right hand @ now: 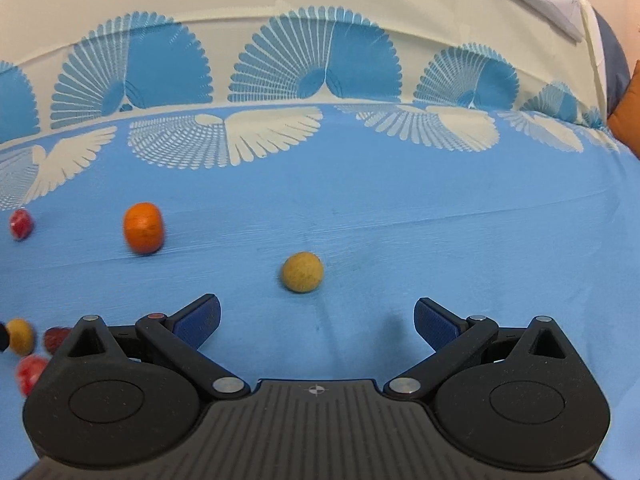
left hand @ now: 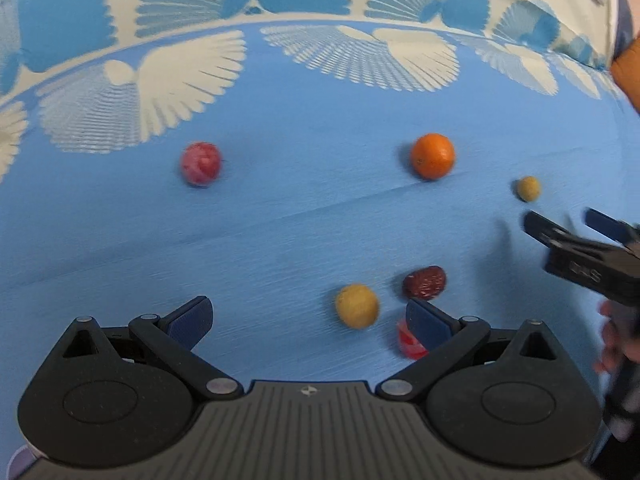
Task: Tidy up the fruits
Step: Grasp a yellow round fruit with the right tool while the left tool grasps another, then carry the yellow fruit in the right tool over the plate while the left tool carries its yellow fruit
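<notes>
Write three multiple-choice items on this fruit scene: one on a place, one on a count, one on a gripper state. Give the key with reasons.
1. In the right wrist view, what lies just ahead of the right gripper?
A. the orange
B. a tan round fruit
C. the dark red date

2. How many fruits show in the left wrist view?
A. four
B. six
C. eight

3. How does the left gripper stand?
A. open, empty
B. shut on a fruit
C. out of view

Key:
1 B, the tan round fruit sits just ahead of the fingers, the orange far left.
2 B, six lie on the blue cloth.
3 A, fingers spread apart, nothing between them.
</notes>
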The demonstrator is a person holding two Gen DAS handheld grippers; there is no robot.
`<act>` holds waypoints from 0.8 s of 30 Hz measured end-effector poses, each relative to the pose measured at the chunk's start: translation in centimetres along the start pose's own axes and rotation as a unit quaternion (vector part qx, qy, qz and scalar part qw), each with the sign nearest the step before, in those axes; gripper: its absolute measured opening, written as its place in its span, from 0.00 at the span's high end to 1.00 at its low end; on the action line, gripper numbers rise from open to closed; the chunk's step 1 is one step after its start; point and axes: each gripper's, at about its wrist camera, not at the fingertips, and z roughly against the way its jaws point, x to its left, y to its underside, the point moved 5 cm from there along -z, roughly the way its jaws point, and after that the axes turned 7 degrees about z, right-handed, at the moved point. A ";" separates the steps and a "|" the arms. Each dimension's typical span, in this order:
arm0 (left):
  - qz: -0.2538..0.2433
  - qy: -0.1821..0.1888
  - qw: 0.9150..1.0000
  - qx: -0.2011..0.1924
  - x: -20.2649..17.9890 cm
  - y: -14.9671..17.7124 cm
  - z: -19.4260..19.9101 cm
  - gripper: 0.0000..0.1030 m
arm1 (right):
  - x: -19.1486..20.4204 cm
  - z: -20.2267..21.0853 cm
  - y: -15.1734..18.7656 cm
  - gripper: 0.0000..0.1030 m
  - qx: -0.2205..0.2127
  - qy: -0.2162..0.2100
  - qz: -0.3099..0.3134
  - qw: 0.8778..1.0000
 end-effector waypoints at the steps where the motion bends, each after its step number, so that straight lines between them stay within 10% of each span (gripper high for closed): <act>1: -0.005 0.004 1.000 0.004 -0.1 -0.1 -0.3 0.00 | 0.0 -0.6 -0.1 0.01 0.000 -0.002 0.000 1.000; 8: -0.002 0.030 0.999 0.015 -0.6 -0.2 -1.7 0.12 | 0.5 -3.6 -0.9 0.01 -0.009 -0.006 0.014 1.000; 10: -0.010 0.042 0.999 0.018 -0.9 -0.3 -1.5 0.50 | 0.8 -3.9 -1.2 0.12 -0.016 -0.014 0.020 1.000; 11: -0.022 0.047 0.998 0.031 -1.2 -0.2 -1.7 0.73 | 0.9 -3.8 -1.3 0.36 -0.022 -0.020 0.020 0.999; 13: -0.029 0.044 0.998 0.027 -1.4 0.0 -1.6 0.73 | 1.4 -3.1 -1.4 0.74 -0.021 -0.025 0.025 0.999; 24: -0.005 -0.002 1.000 -0.018 1.3 2.7 7.2 0.73 | 1.2 6.5 -1.2 0.74 -0.037 -0.042 -0.037 0.998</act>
